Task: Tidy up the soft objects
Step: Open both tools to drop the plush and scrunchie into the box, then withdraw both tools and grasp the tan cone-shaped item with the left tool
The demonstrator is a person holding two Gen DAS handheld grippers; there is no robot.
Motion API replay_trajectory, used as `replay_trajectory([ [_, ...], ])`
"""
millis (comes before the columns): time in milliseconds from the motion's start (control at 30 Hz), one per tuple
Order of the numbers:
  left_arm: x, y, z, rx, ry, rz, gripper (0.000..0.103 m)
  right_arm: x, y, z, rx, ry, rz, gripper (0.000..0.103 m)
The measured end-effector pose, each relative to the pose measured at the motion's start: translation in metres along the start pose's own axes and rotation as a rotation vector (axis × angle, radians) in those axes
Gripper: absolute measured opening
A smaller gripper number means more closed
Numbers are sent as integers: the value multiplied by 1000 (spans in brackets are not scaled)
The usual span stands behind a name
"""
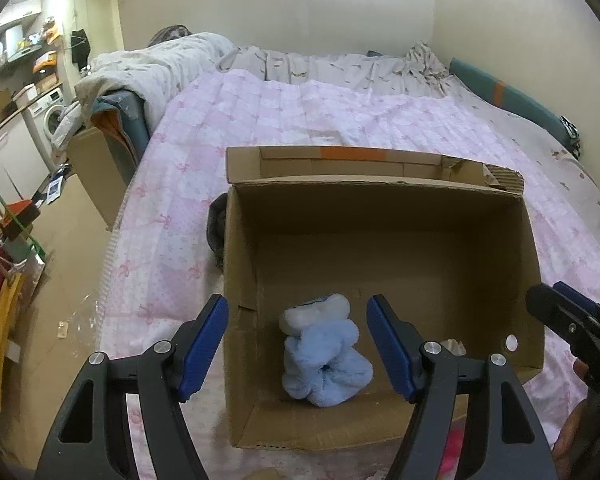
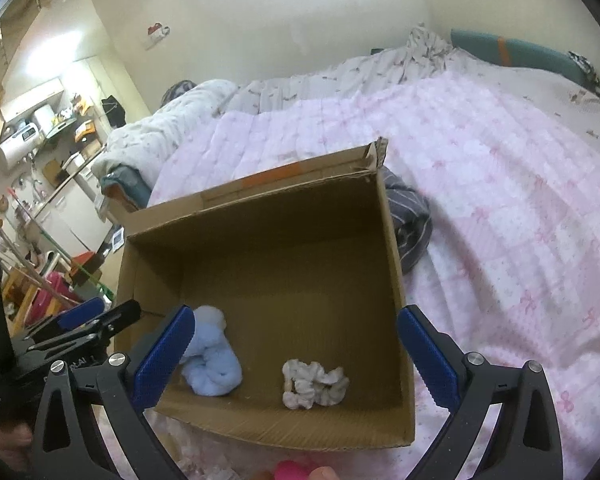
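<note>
progress: blue fluffy sock (image 1: 324, 356) and white scrunchie (image 2: 314, 383) in cardboard box (image 1: 380, 216) | left gripper (image 1: 296, 350), right gripper (image 2: 296, 360) jaws apart, empty | i see striped cloth (image 2: 410, 220), pink item (image 2: 294, 472) left outside

One box (image 2: 392, 240), two soft items (image 2: 216, 376) (one blue).

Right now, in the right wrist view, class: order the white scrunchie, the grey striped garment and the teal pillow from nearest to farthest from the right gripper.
1. White scrunchie: on the cardboard box floor, just ahead of the right gripper.
2. Grey striped garment: on the pink quilt, outside the box's right wall.
3. Teal pillow: far right, against the wall.
</note>
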State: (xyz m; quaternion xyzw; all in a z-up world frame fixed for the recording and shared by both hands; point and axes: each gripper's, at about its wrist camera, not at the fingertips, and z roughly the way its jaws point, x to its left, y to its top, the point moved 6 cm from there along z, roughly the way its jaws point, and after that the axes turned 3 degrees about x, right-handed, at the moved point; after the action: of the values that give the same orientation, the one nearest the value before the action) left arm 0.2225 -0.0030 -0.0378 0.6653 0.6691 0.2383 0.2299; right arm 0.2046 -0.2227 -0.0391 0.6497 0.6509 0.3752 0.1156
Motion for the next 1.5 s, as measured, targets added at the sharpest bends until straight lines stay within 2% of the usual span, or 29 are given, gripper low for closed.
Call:
replay_trajectory([
  [367,17,6,-35,-55,13,-36,69,10,-7,-16,-21,-9,-37,103],
  [467,23,0,-35,-9,8,-68,69,13,-10,-23,-26,-13,-53,103],
  [600,35,-22,-31,82,60,-105,69,17,-14,-32,-35,-8,-82,103],
  [767,42,-42,-42,85,77,-94,69,18,-19,-42,-42,11,-71,103],
  [967,50,-66,-49,124,6,-146,69,24,-33,-50,-21,-5,-92,103],
  [1233,54,-91,-57,158,20,-132,69,33,-53,-62,1,11,-104,103],
  [1333,56,-100,-57,191,33,-138,77,35,-58,-64,12,13,-107,103],
  [1500,64,-111,-52,222,46,-173,78,35,-68,-62,33,-15,-91,103],
])
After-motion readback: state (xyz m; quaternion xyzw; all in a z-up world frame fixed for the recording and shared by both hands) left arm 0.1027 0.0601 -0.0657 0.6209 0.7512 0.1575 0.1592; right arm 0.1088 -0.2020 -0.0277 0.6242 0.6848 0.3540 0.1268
